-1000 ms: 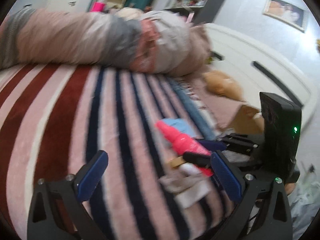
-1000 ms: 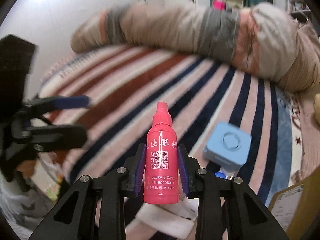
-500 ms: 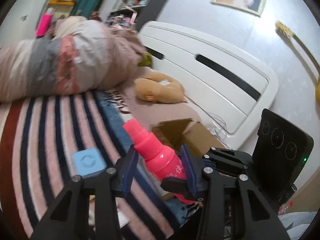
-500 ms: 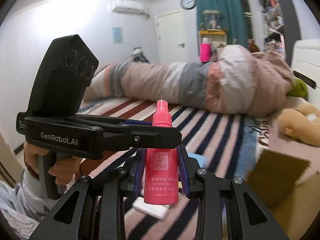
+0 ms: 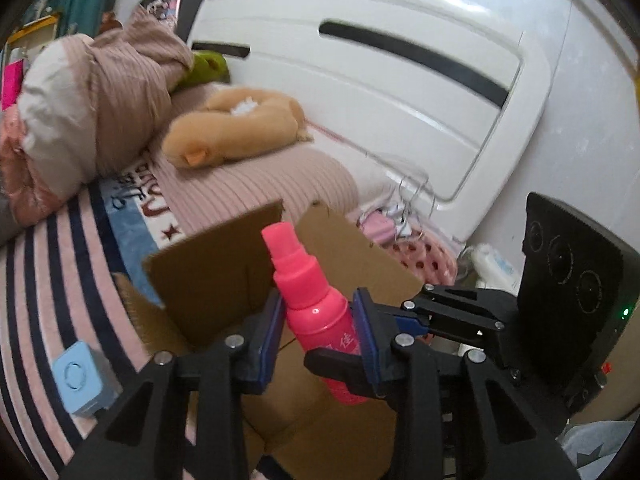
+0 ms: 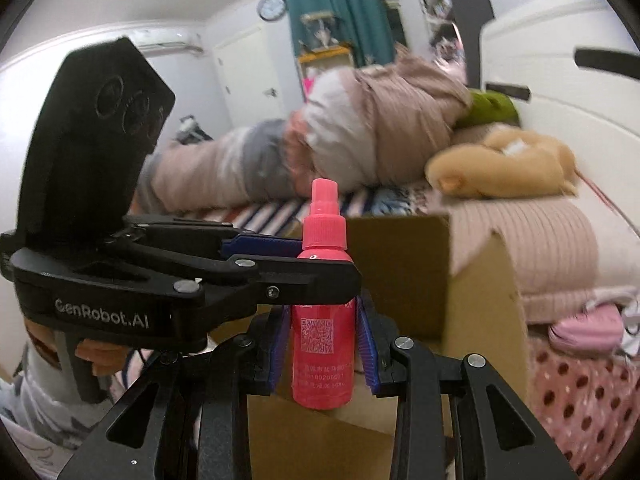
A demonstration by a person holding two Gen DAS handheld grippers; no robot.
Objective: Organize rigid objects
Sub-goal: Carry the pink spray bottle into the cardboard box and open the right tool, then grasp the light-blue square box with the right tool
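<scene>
A pink spray bottle point(image 5: 316, 312) with a QR label point(image 6: 318, 336) is held upright above an open cardboard box point(image 5: 224, 276). My left gripper point(image 5: 318, 336) is shut on the bottle's upper body. My right gripper point(image 6: 324, 354) is shut on its lower body. In the right wrist view the left gripper point(image 6: 320, 264) crosses in from the left, above my right fingers point(image 6: 366, 354). The box point(image 6: 472, 292) sits on the bed edge behind the bottle.
A light blue square object point(image 5: 78, 376) lies on the striped blanket point(image 5: 44, 280) left of the box. A tan plush toy point(image 5: 236, 128) and rolled bedding point(image 5: 92, 96) lie further back. A white headboard point(image 5: 360, 64) stands beyond. A pink dotted basket point(image 6: 580, 396) sits at right.
Both grippers carried the bottle from over the striped blanket toward the box. The left gripper, open a second ago, has closed on the bottle alongside the right.
</scene>
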